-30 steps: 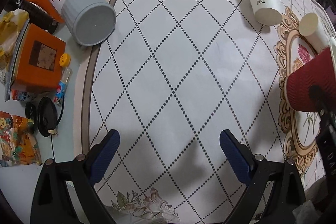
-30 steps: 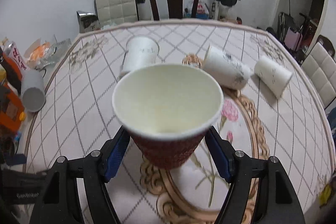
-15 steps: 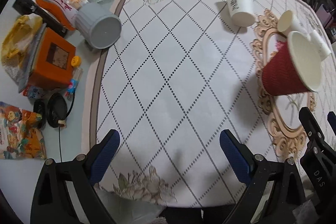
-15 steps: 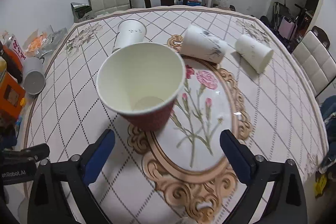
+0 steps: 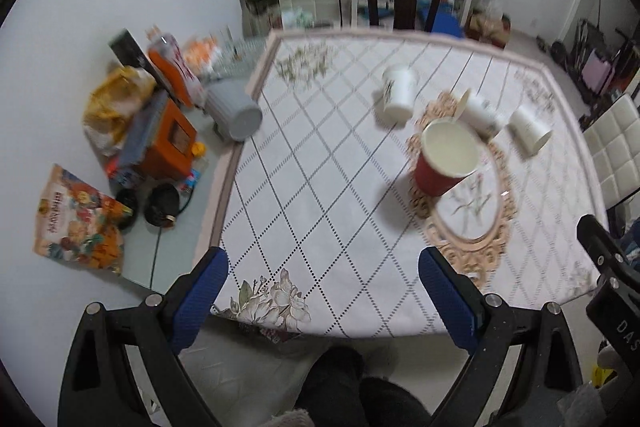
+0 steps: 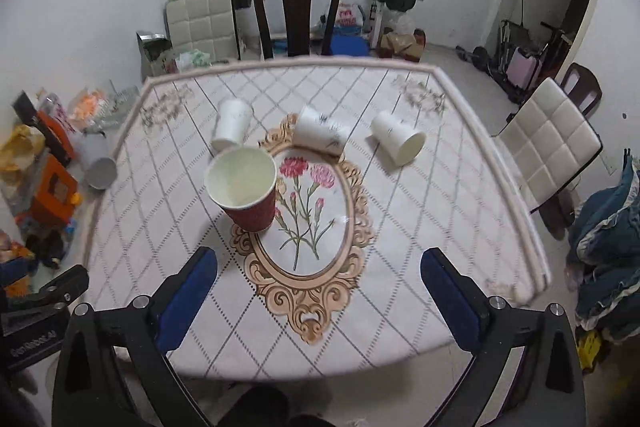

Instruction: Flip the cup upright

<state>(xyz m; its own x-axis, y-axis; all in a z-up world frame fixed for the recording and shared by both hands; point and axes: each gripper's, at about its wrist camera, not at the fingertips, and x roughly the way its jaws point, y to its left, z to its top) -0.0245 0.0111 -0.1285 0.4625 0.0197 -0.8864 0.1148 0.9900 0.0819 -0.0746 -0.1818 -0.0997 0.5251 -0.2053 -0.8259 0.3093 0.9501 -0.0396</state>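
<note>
Red cup: the red paper cup [image 6: 246,189] stands mouth-up on the surface [image 6: 400,267], left of centre in the right wrist frame, its base at the left edge of the ornate oval with the pink flowers [image 6: 308,215]. We see straight into its pale inside, so it looks upright and settled.

Change: a second ago the right tongs had their blue pads on either side of this cup, close under the lens; half a second ago the cup already sat free on the surface; now both cameras see the whole room from further back.

Right tongs: the right tongs [image 6: 318,301] are spread wide with nothing between the pads, low in the frame and well apart from the cup.

Left tongs: the left tongs [image 5: 322,297] also gape wide and carry nothing, at the bottom of their frame over the near edge of the cloth; the red cup [image 5: 446,163] shows right of centre there.

Meaning: we judge the flip of this cup done and the release clean, since it stands without support.

White cups: three white paper cups [image 6: 232,125] [image 6: 322,133] [image 6: 398,143] lie on their sides across the upper middle of the frame. We cannot tell whether the task covers them too.

Clutter: a grey ribbed tub [image 5: 234,113] lies tipped at the left beside the cloth.
</note>
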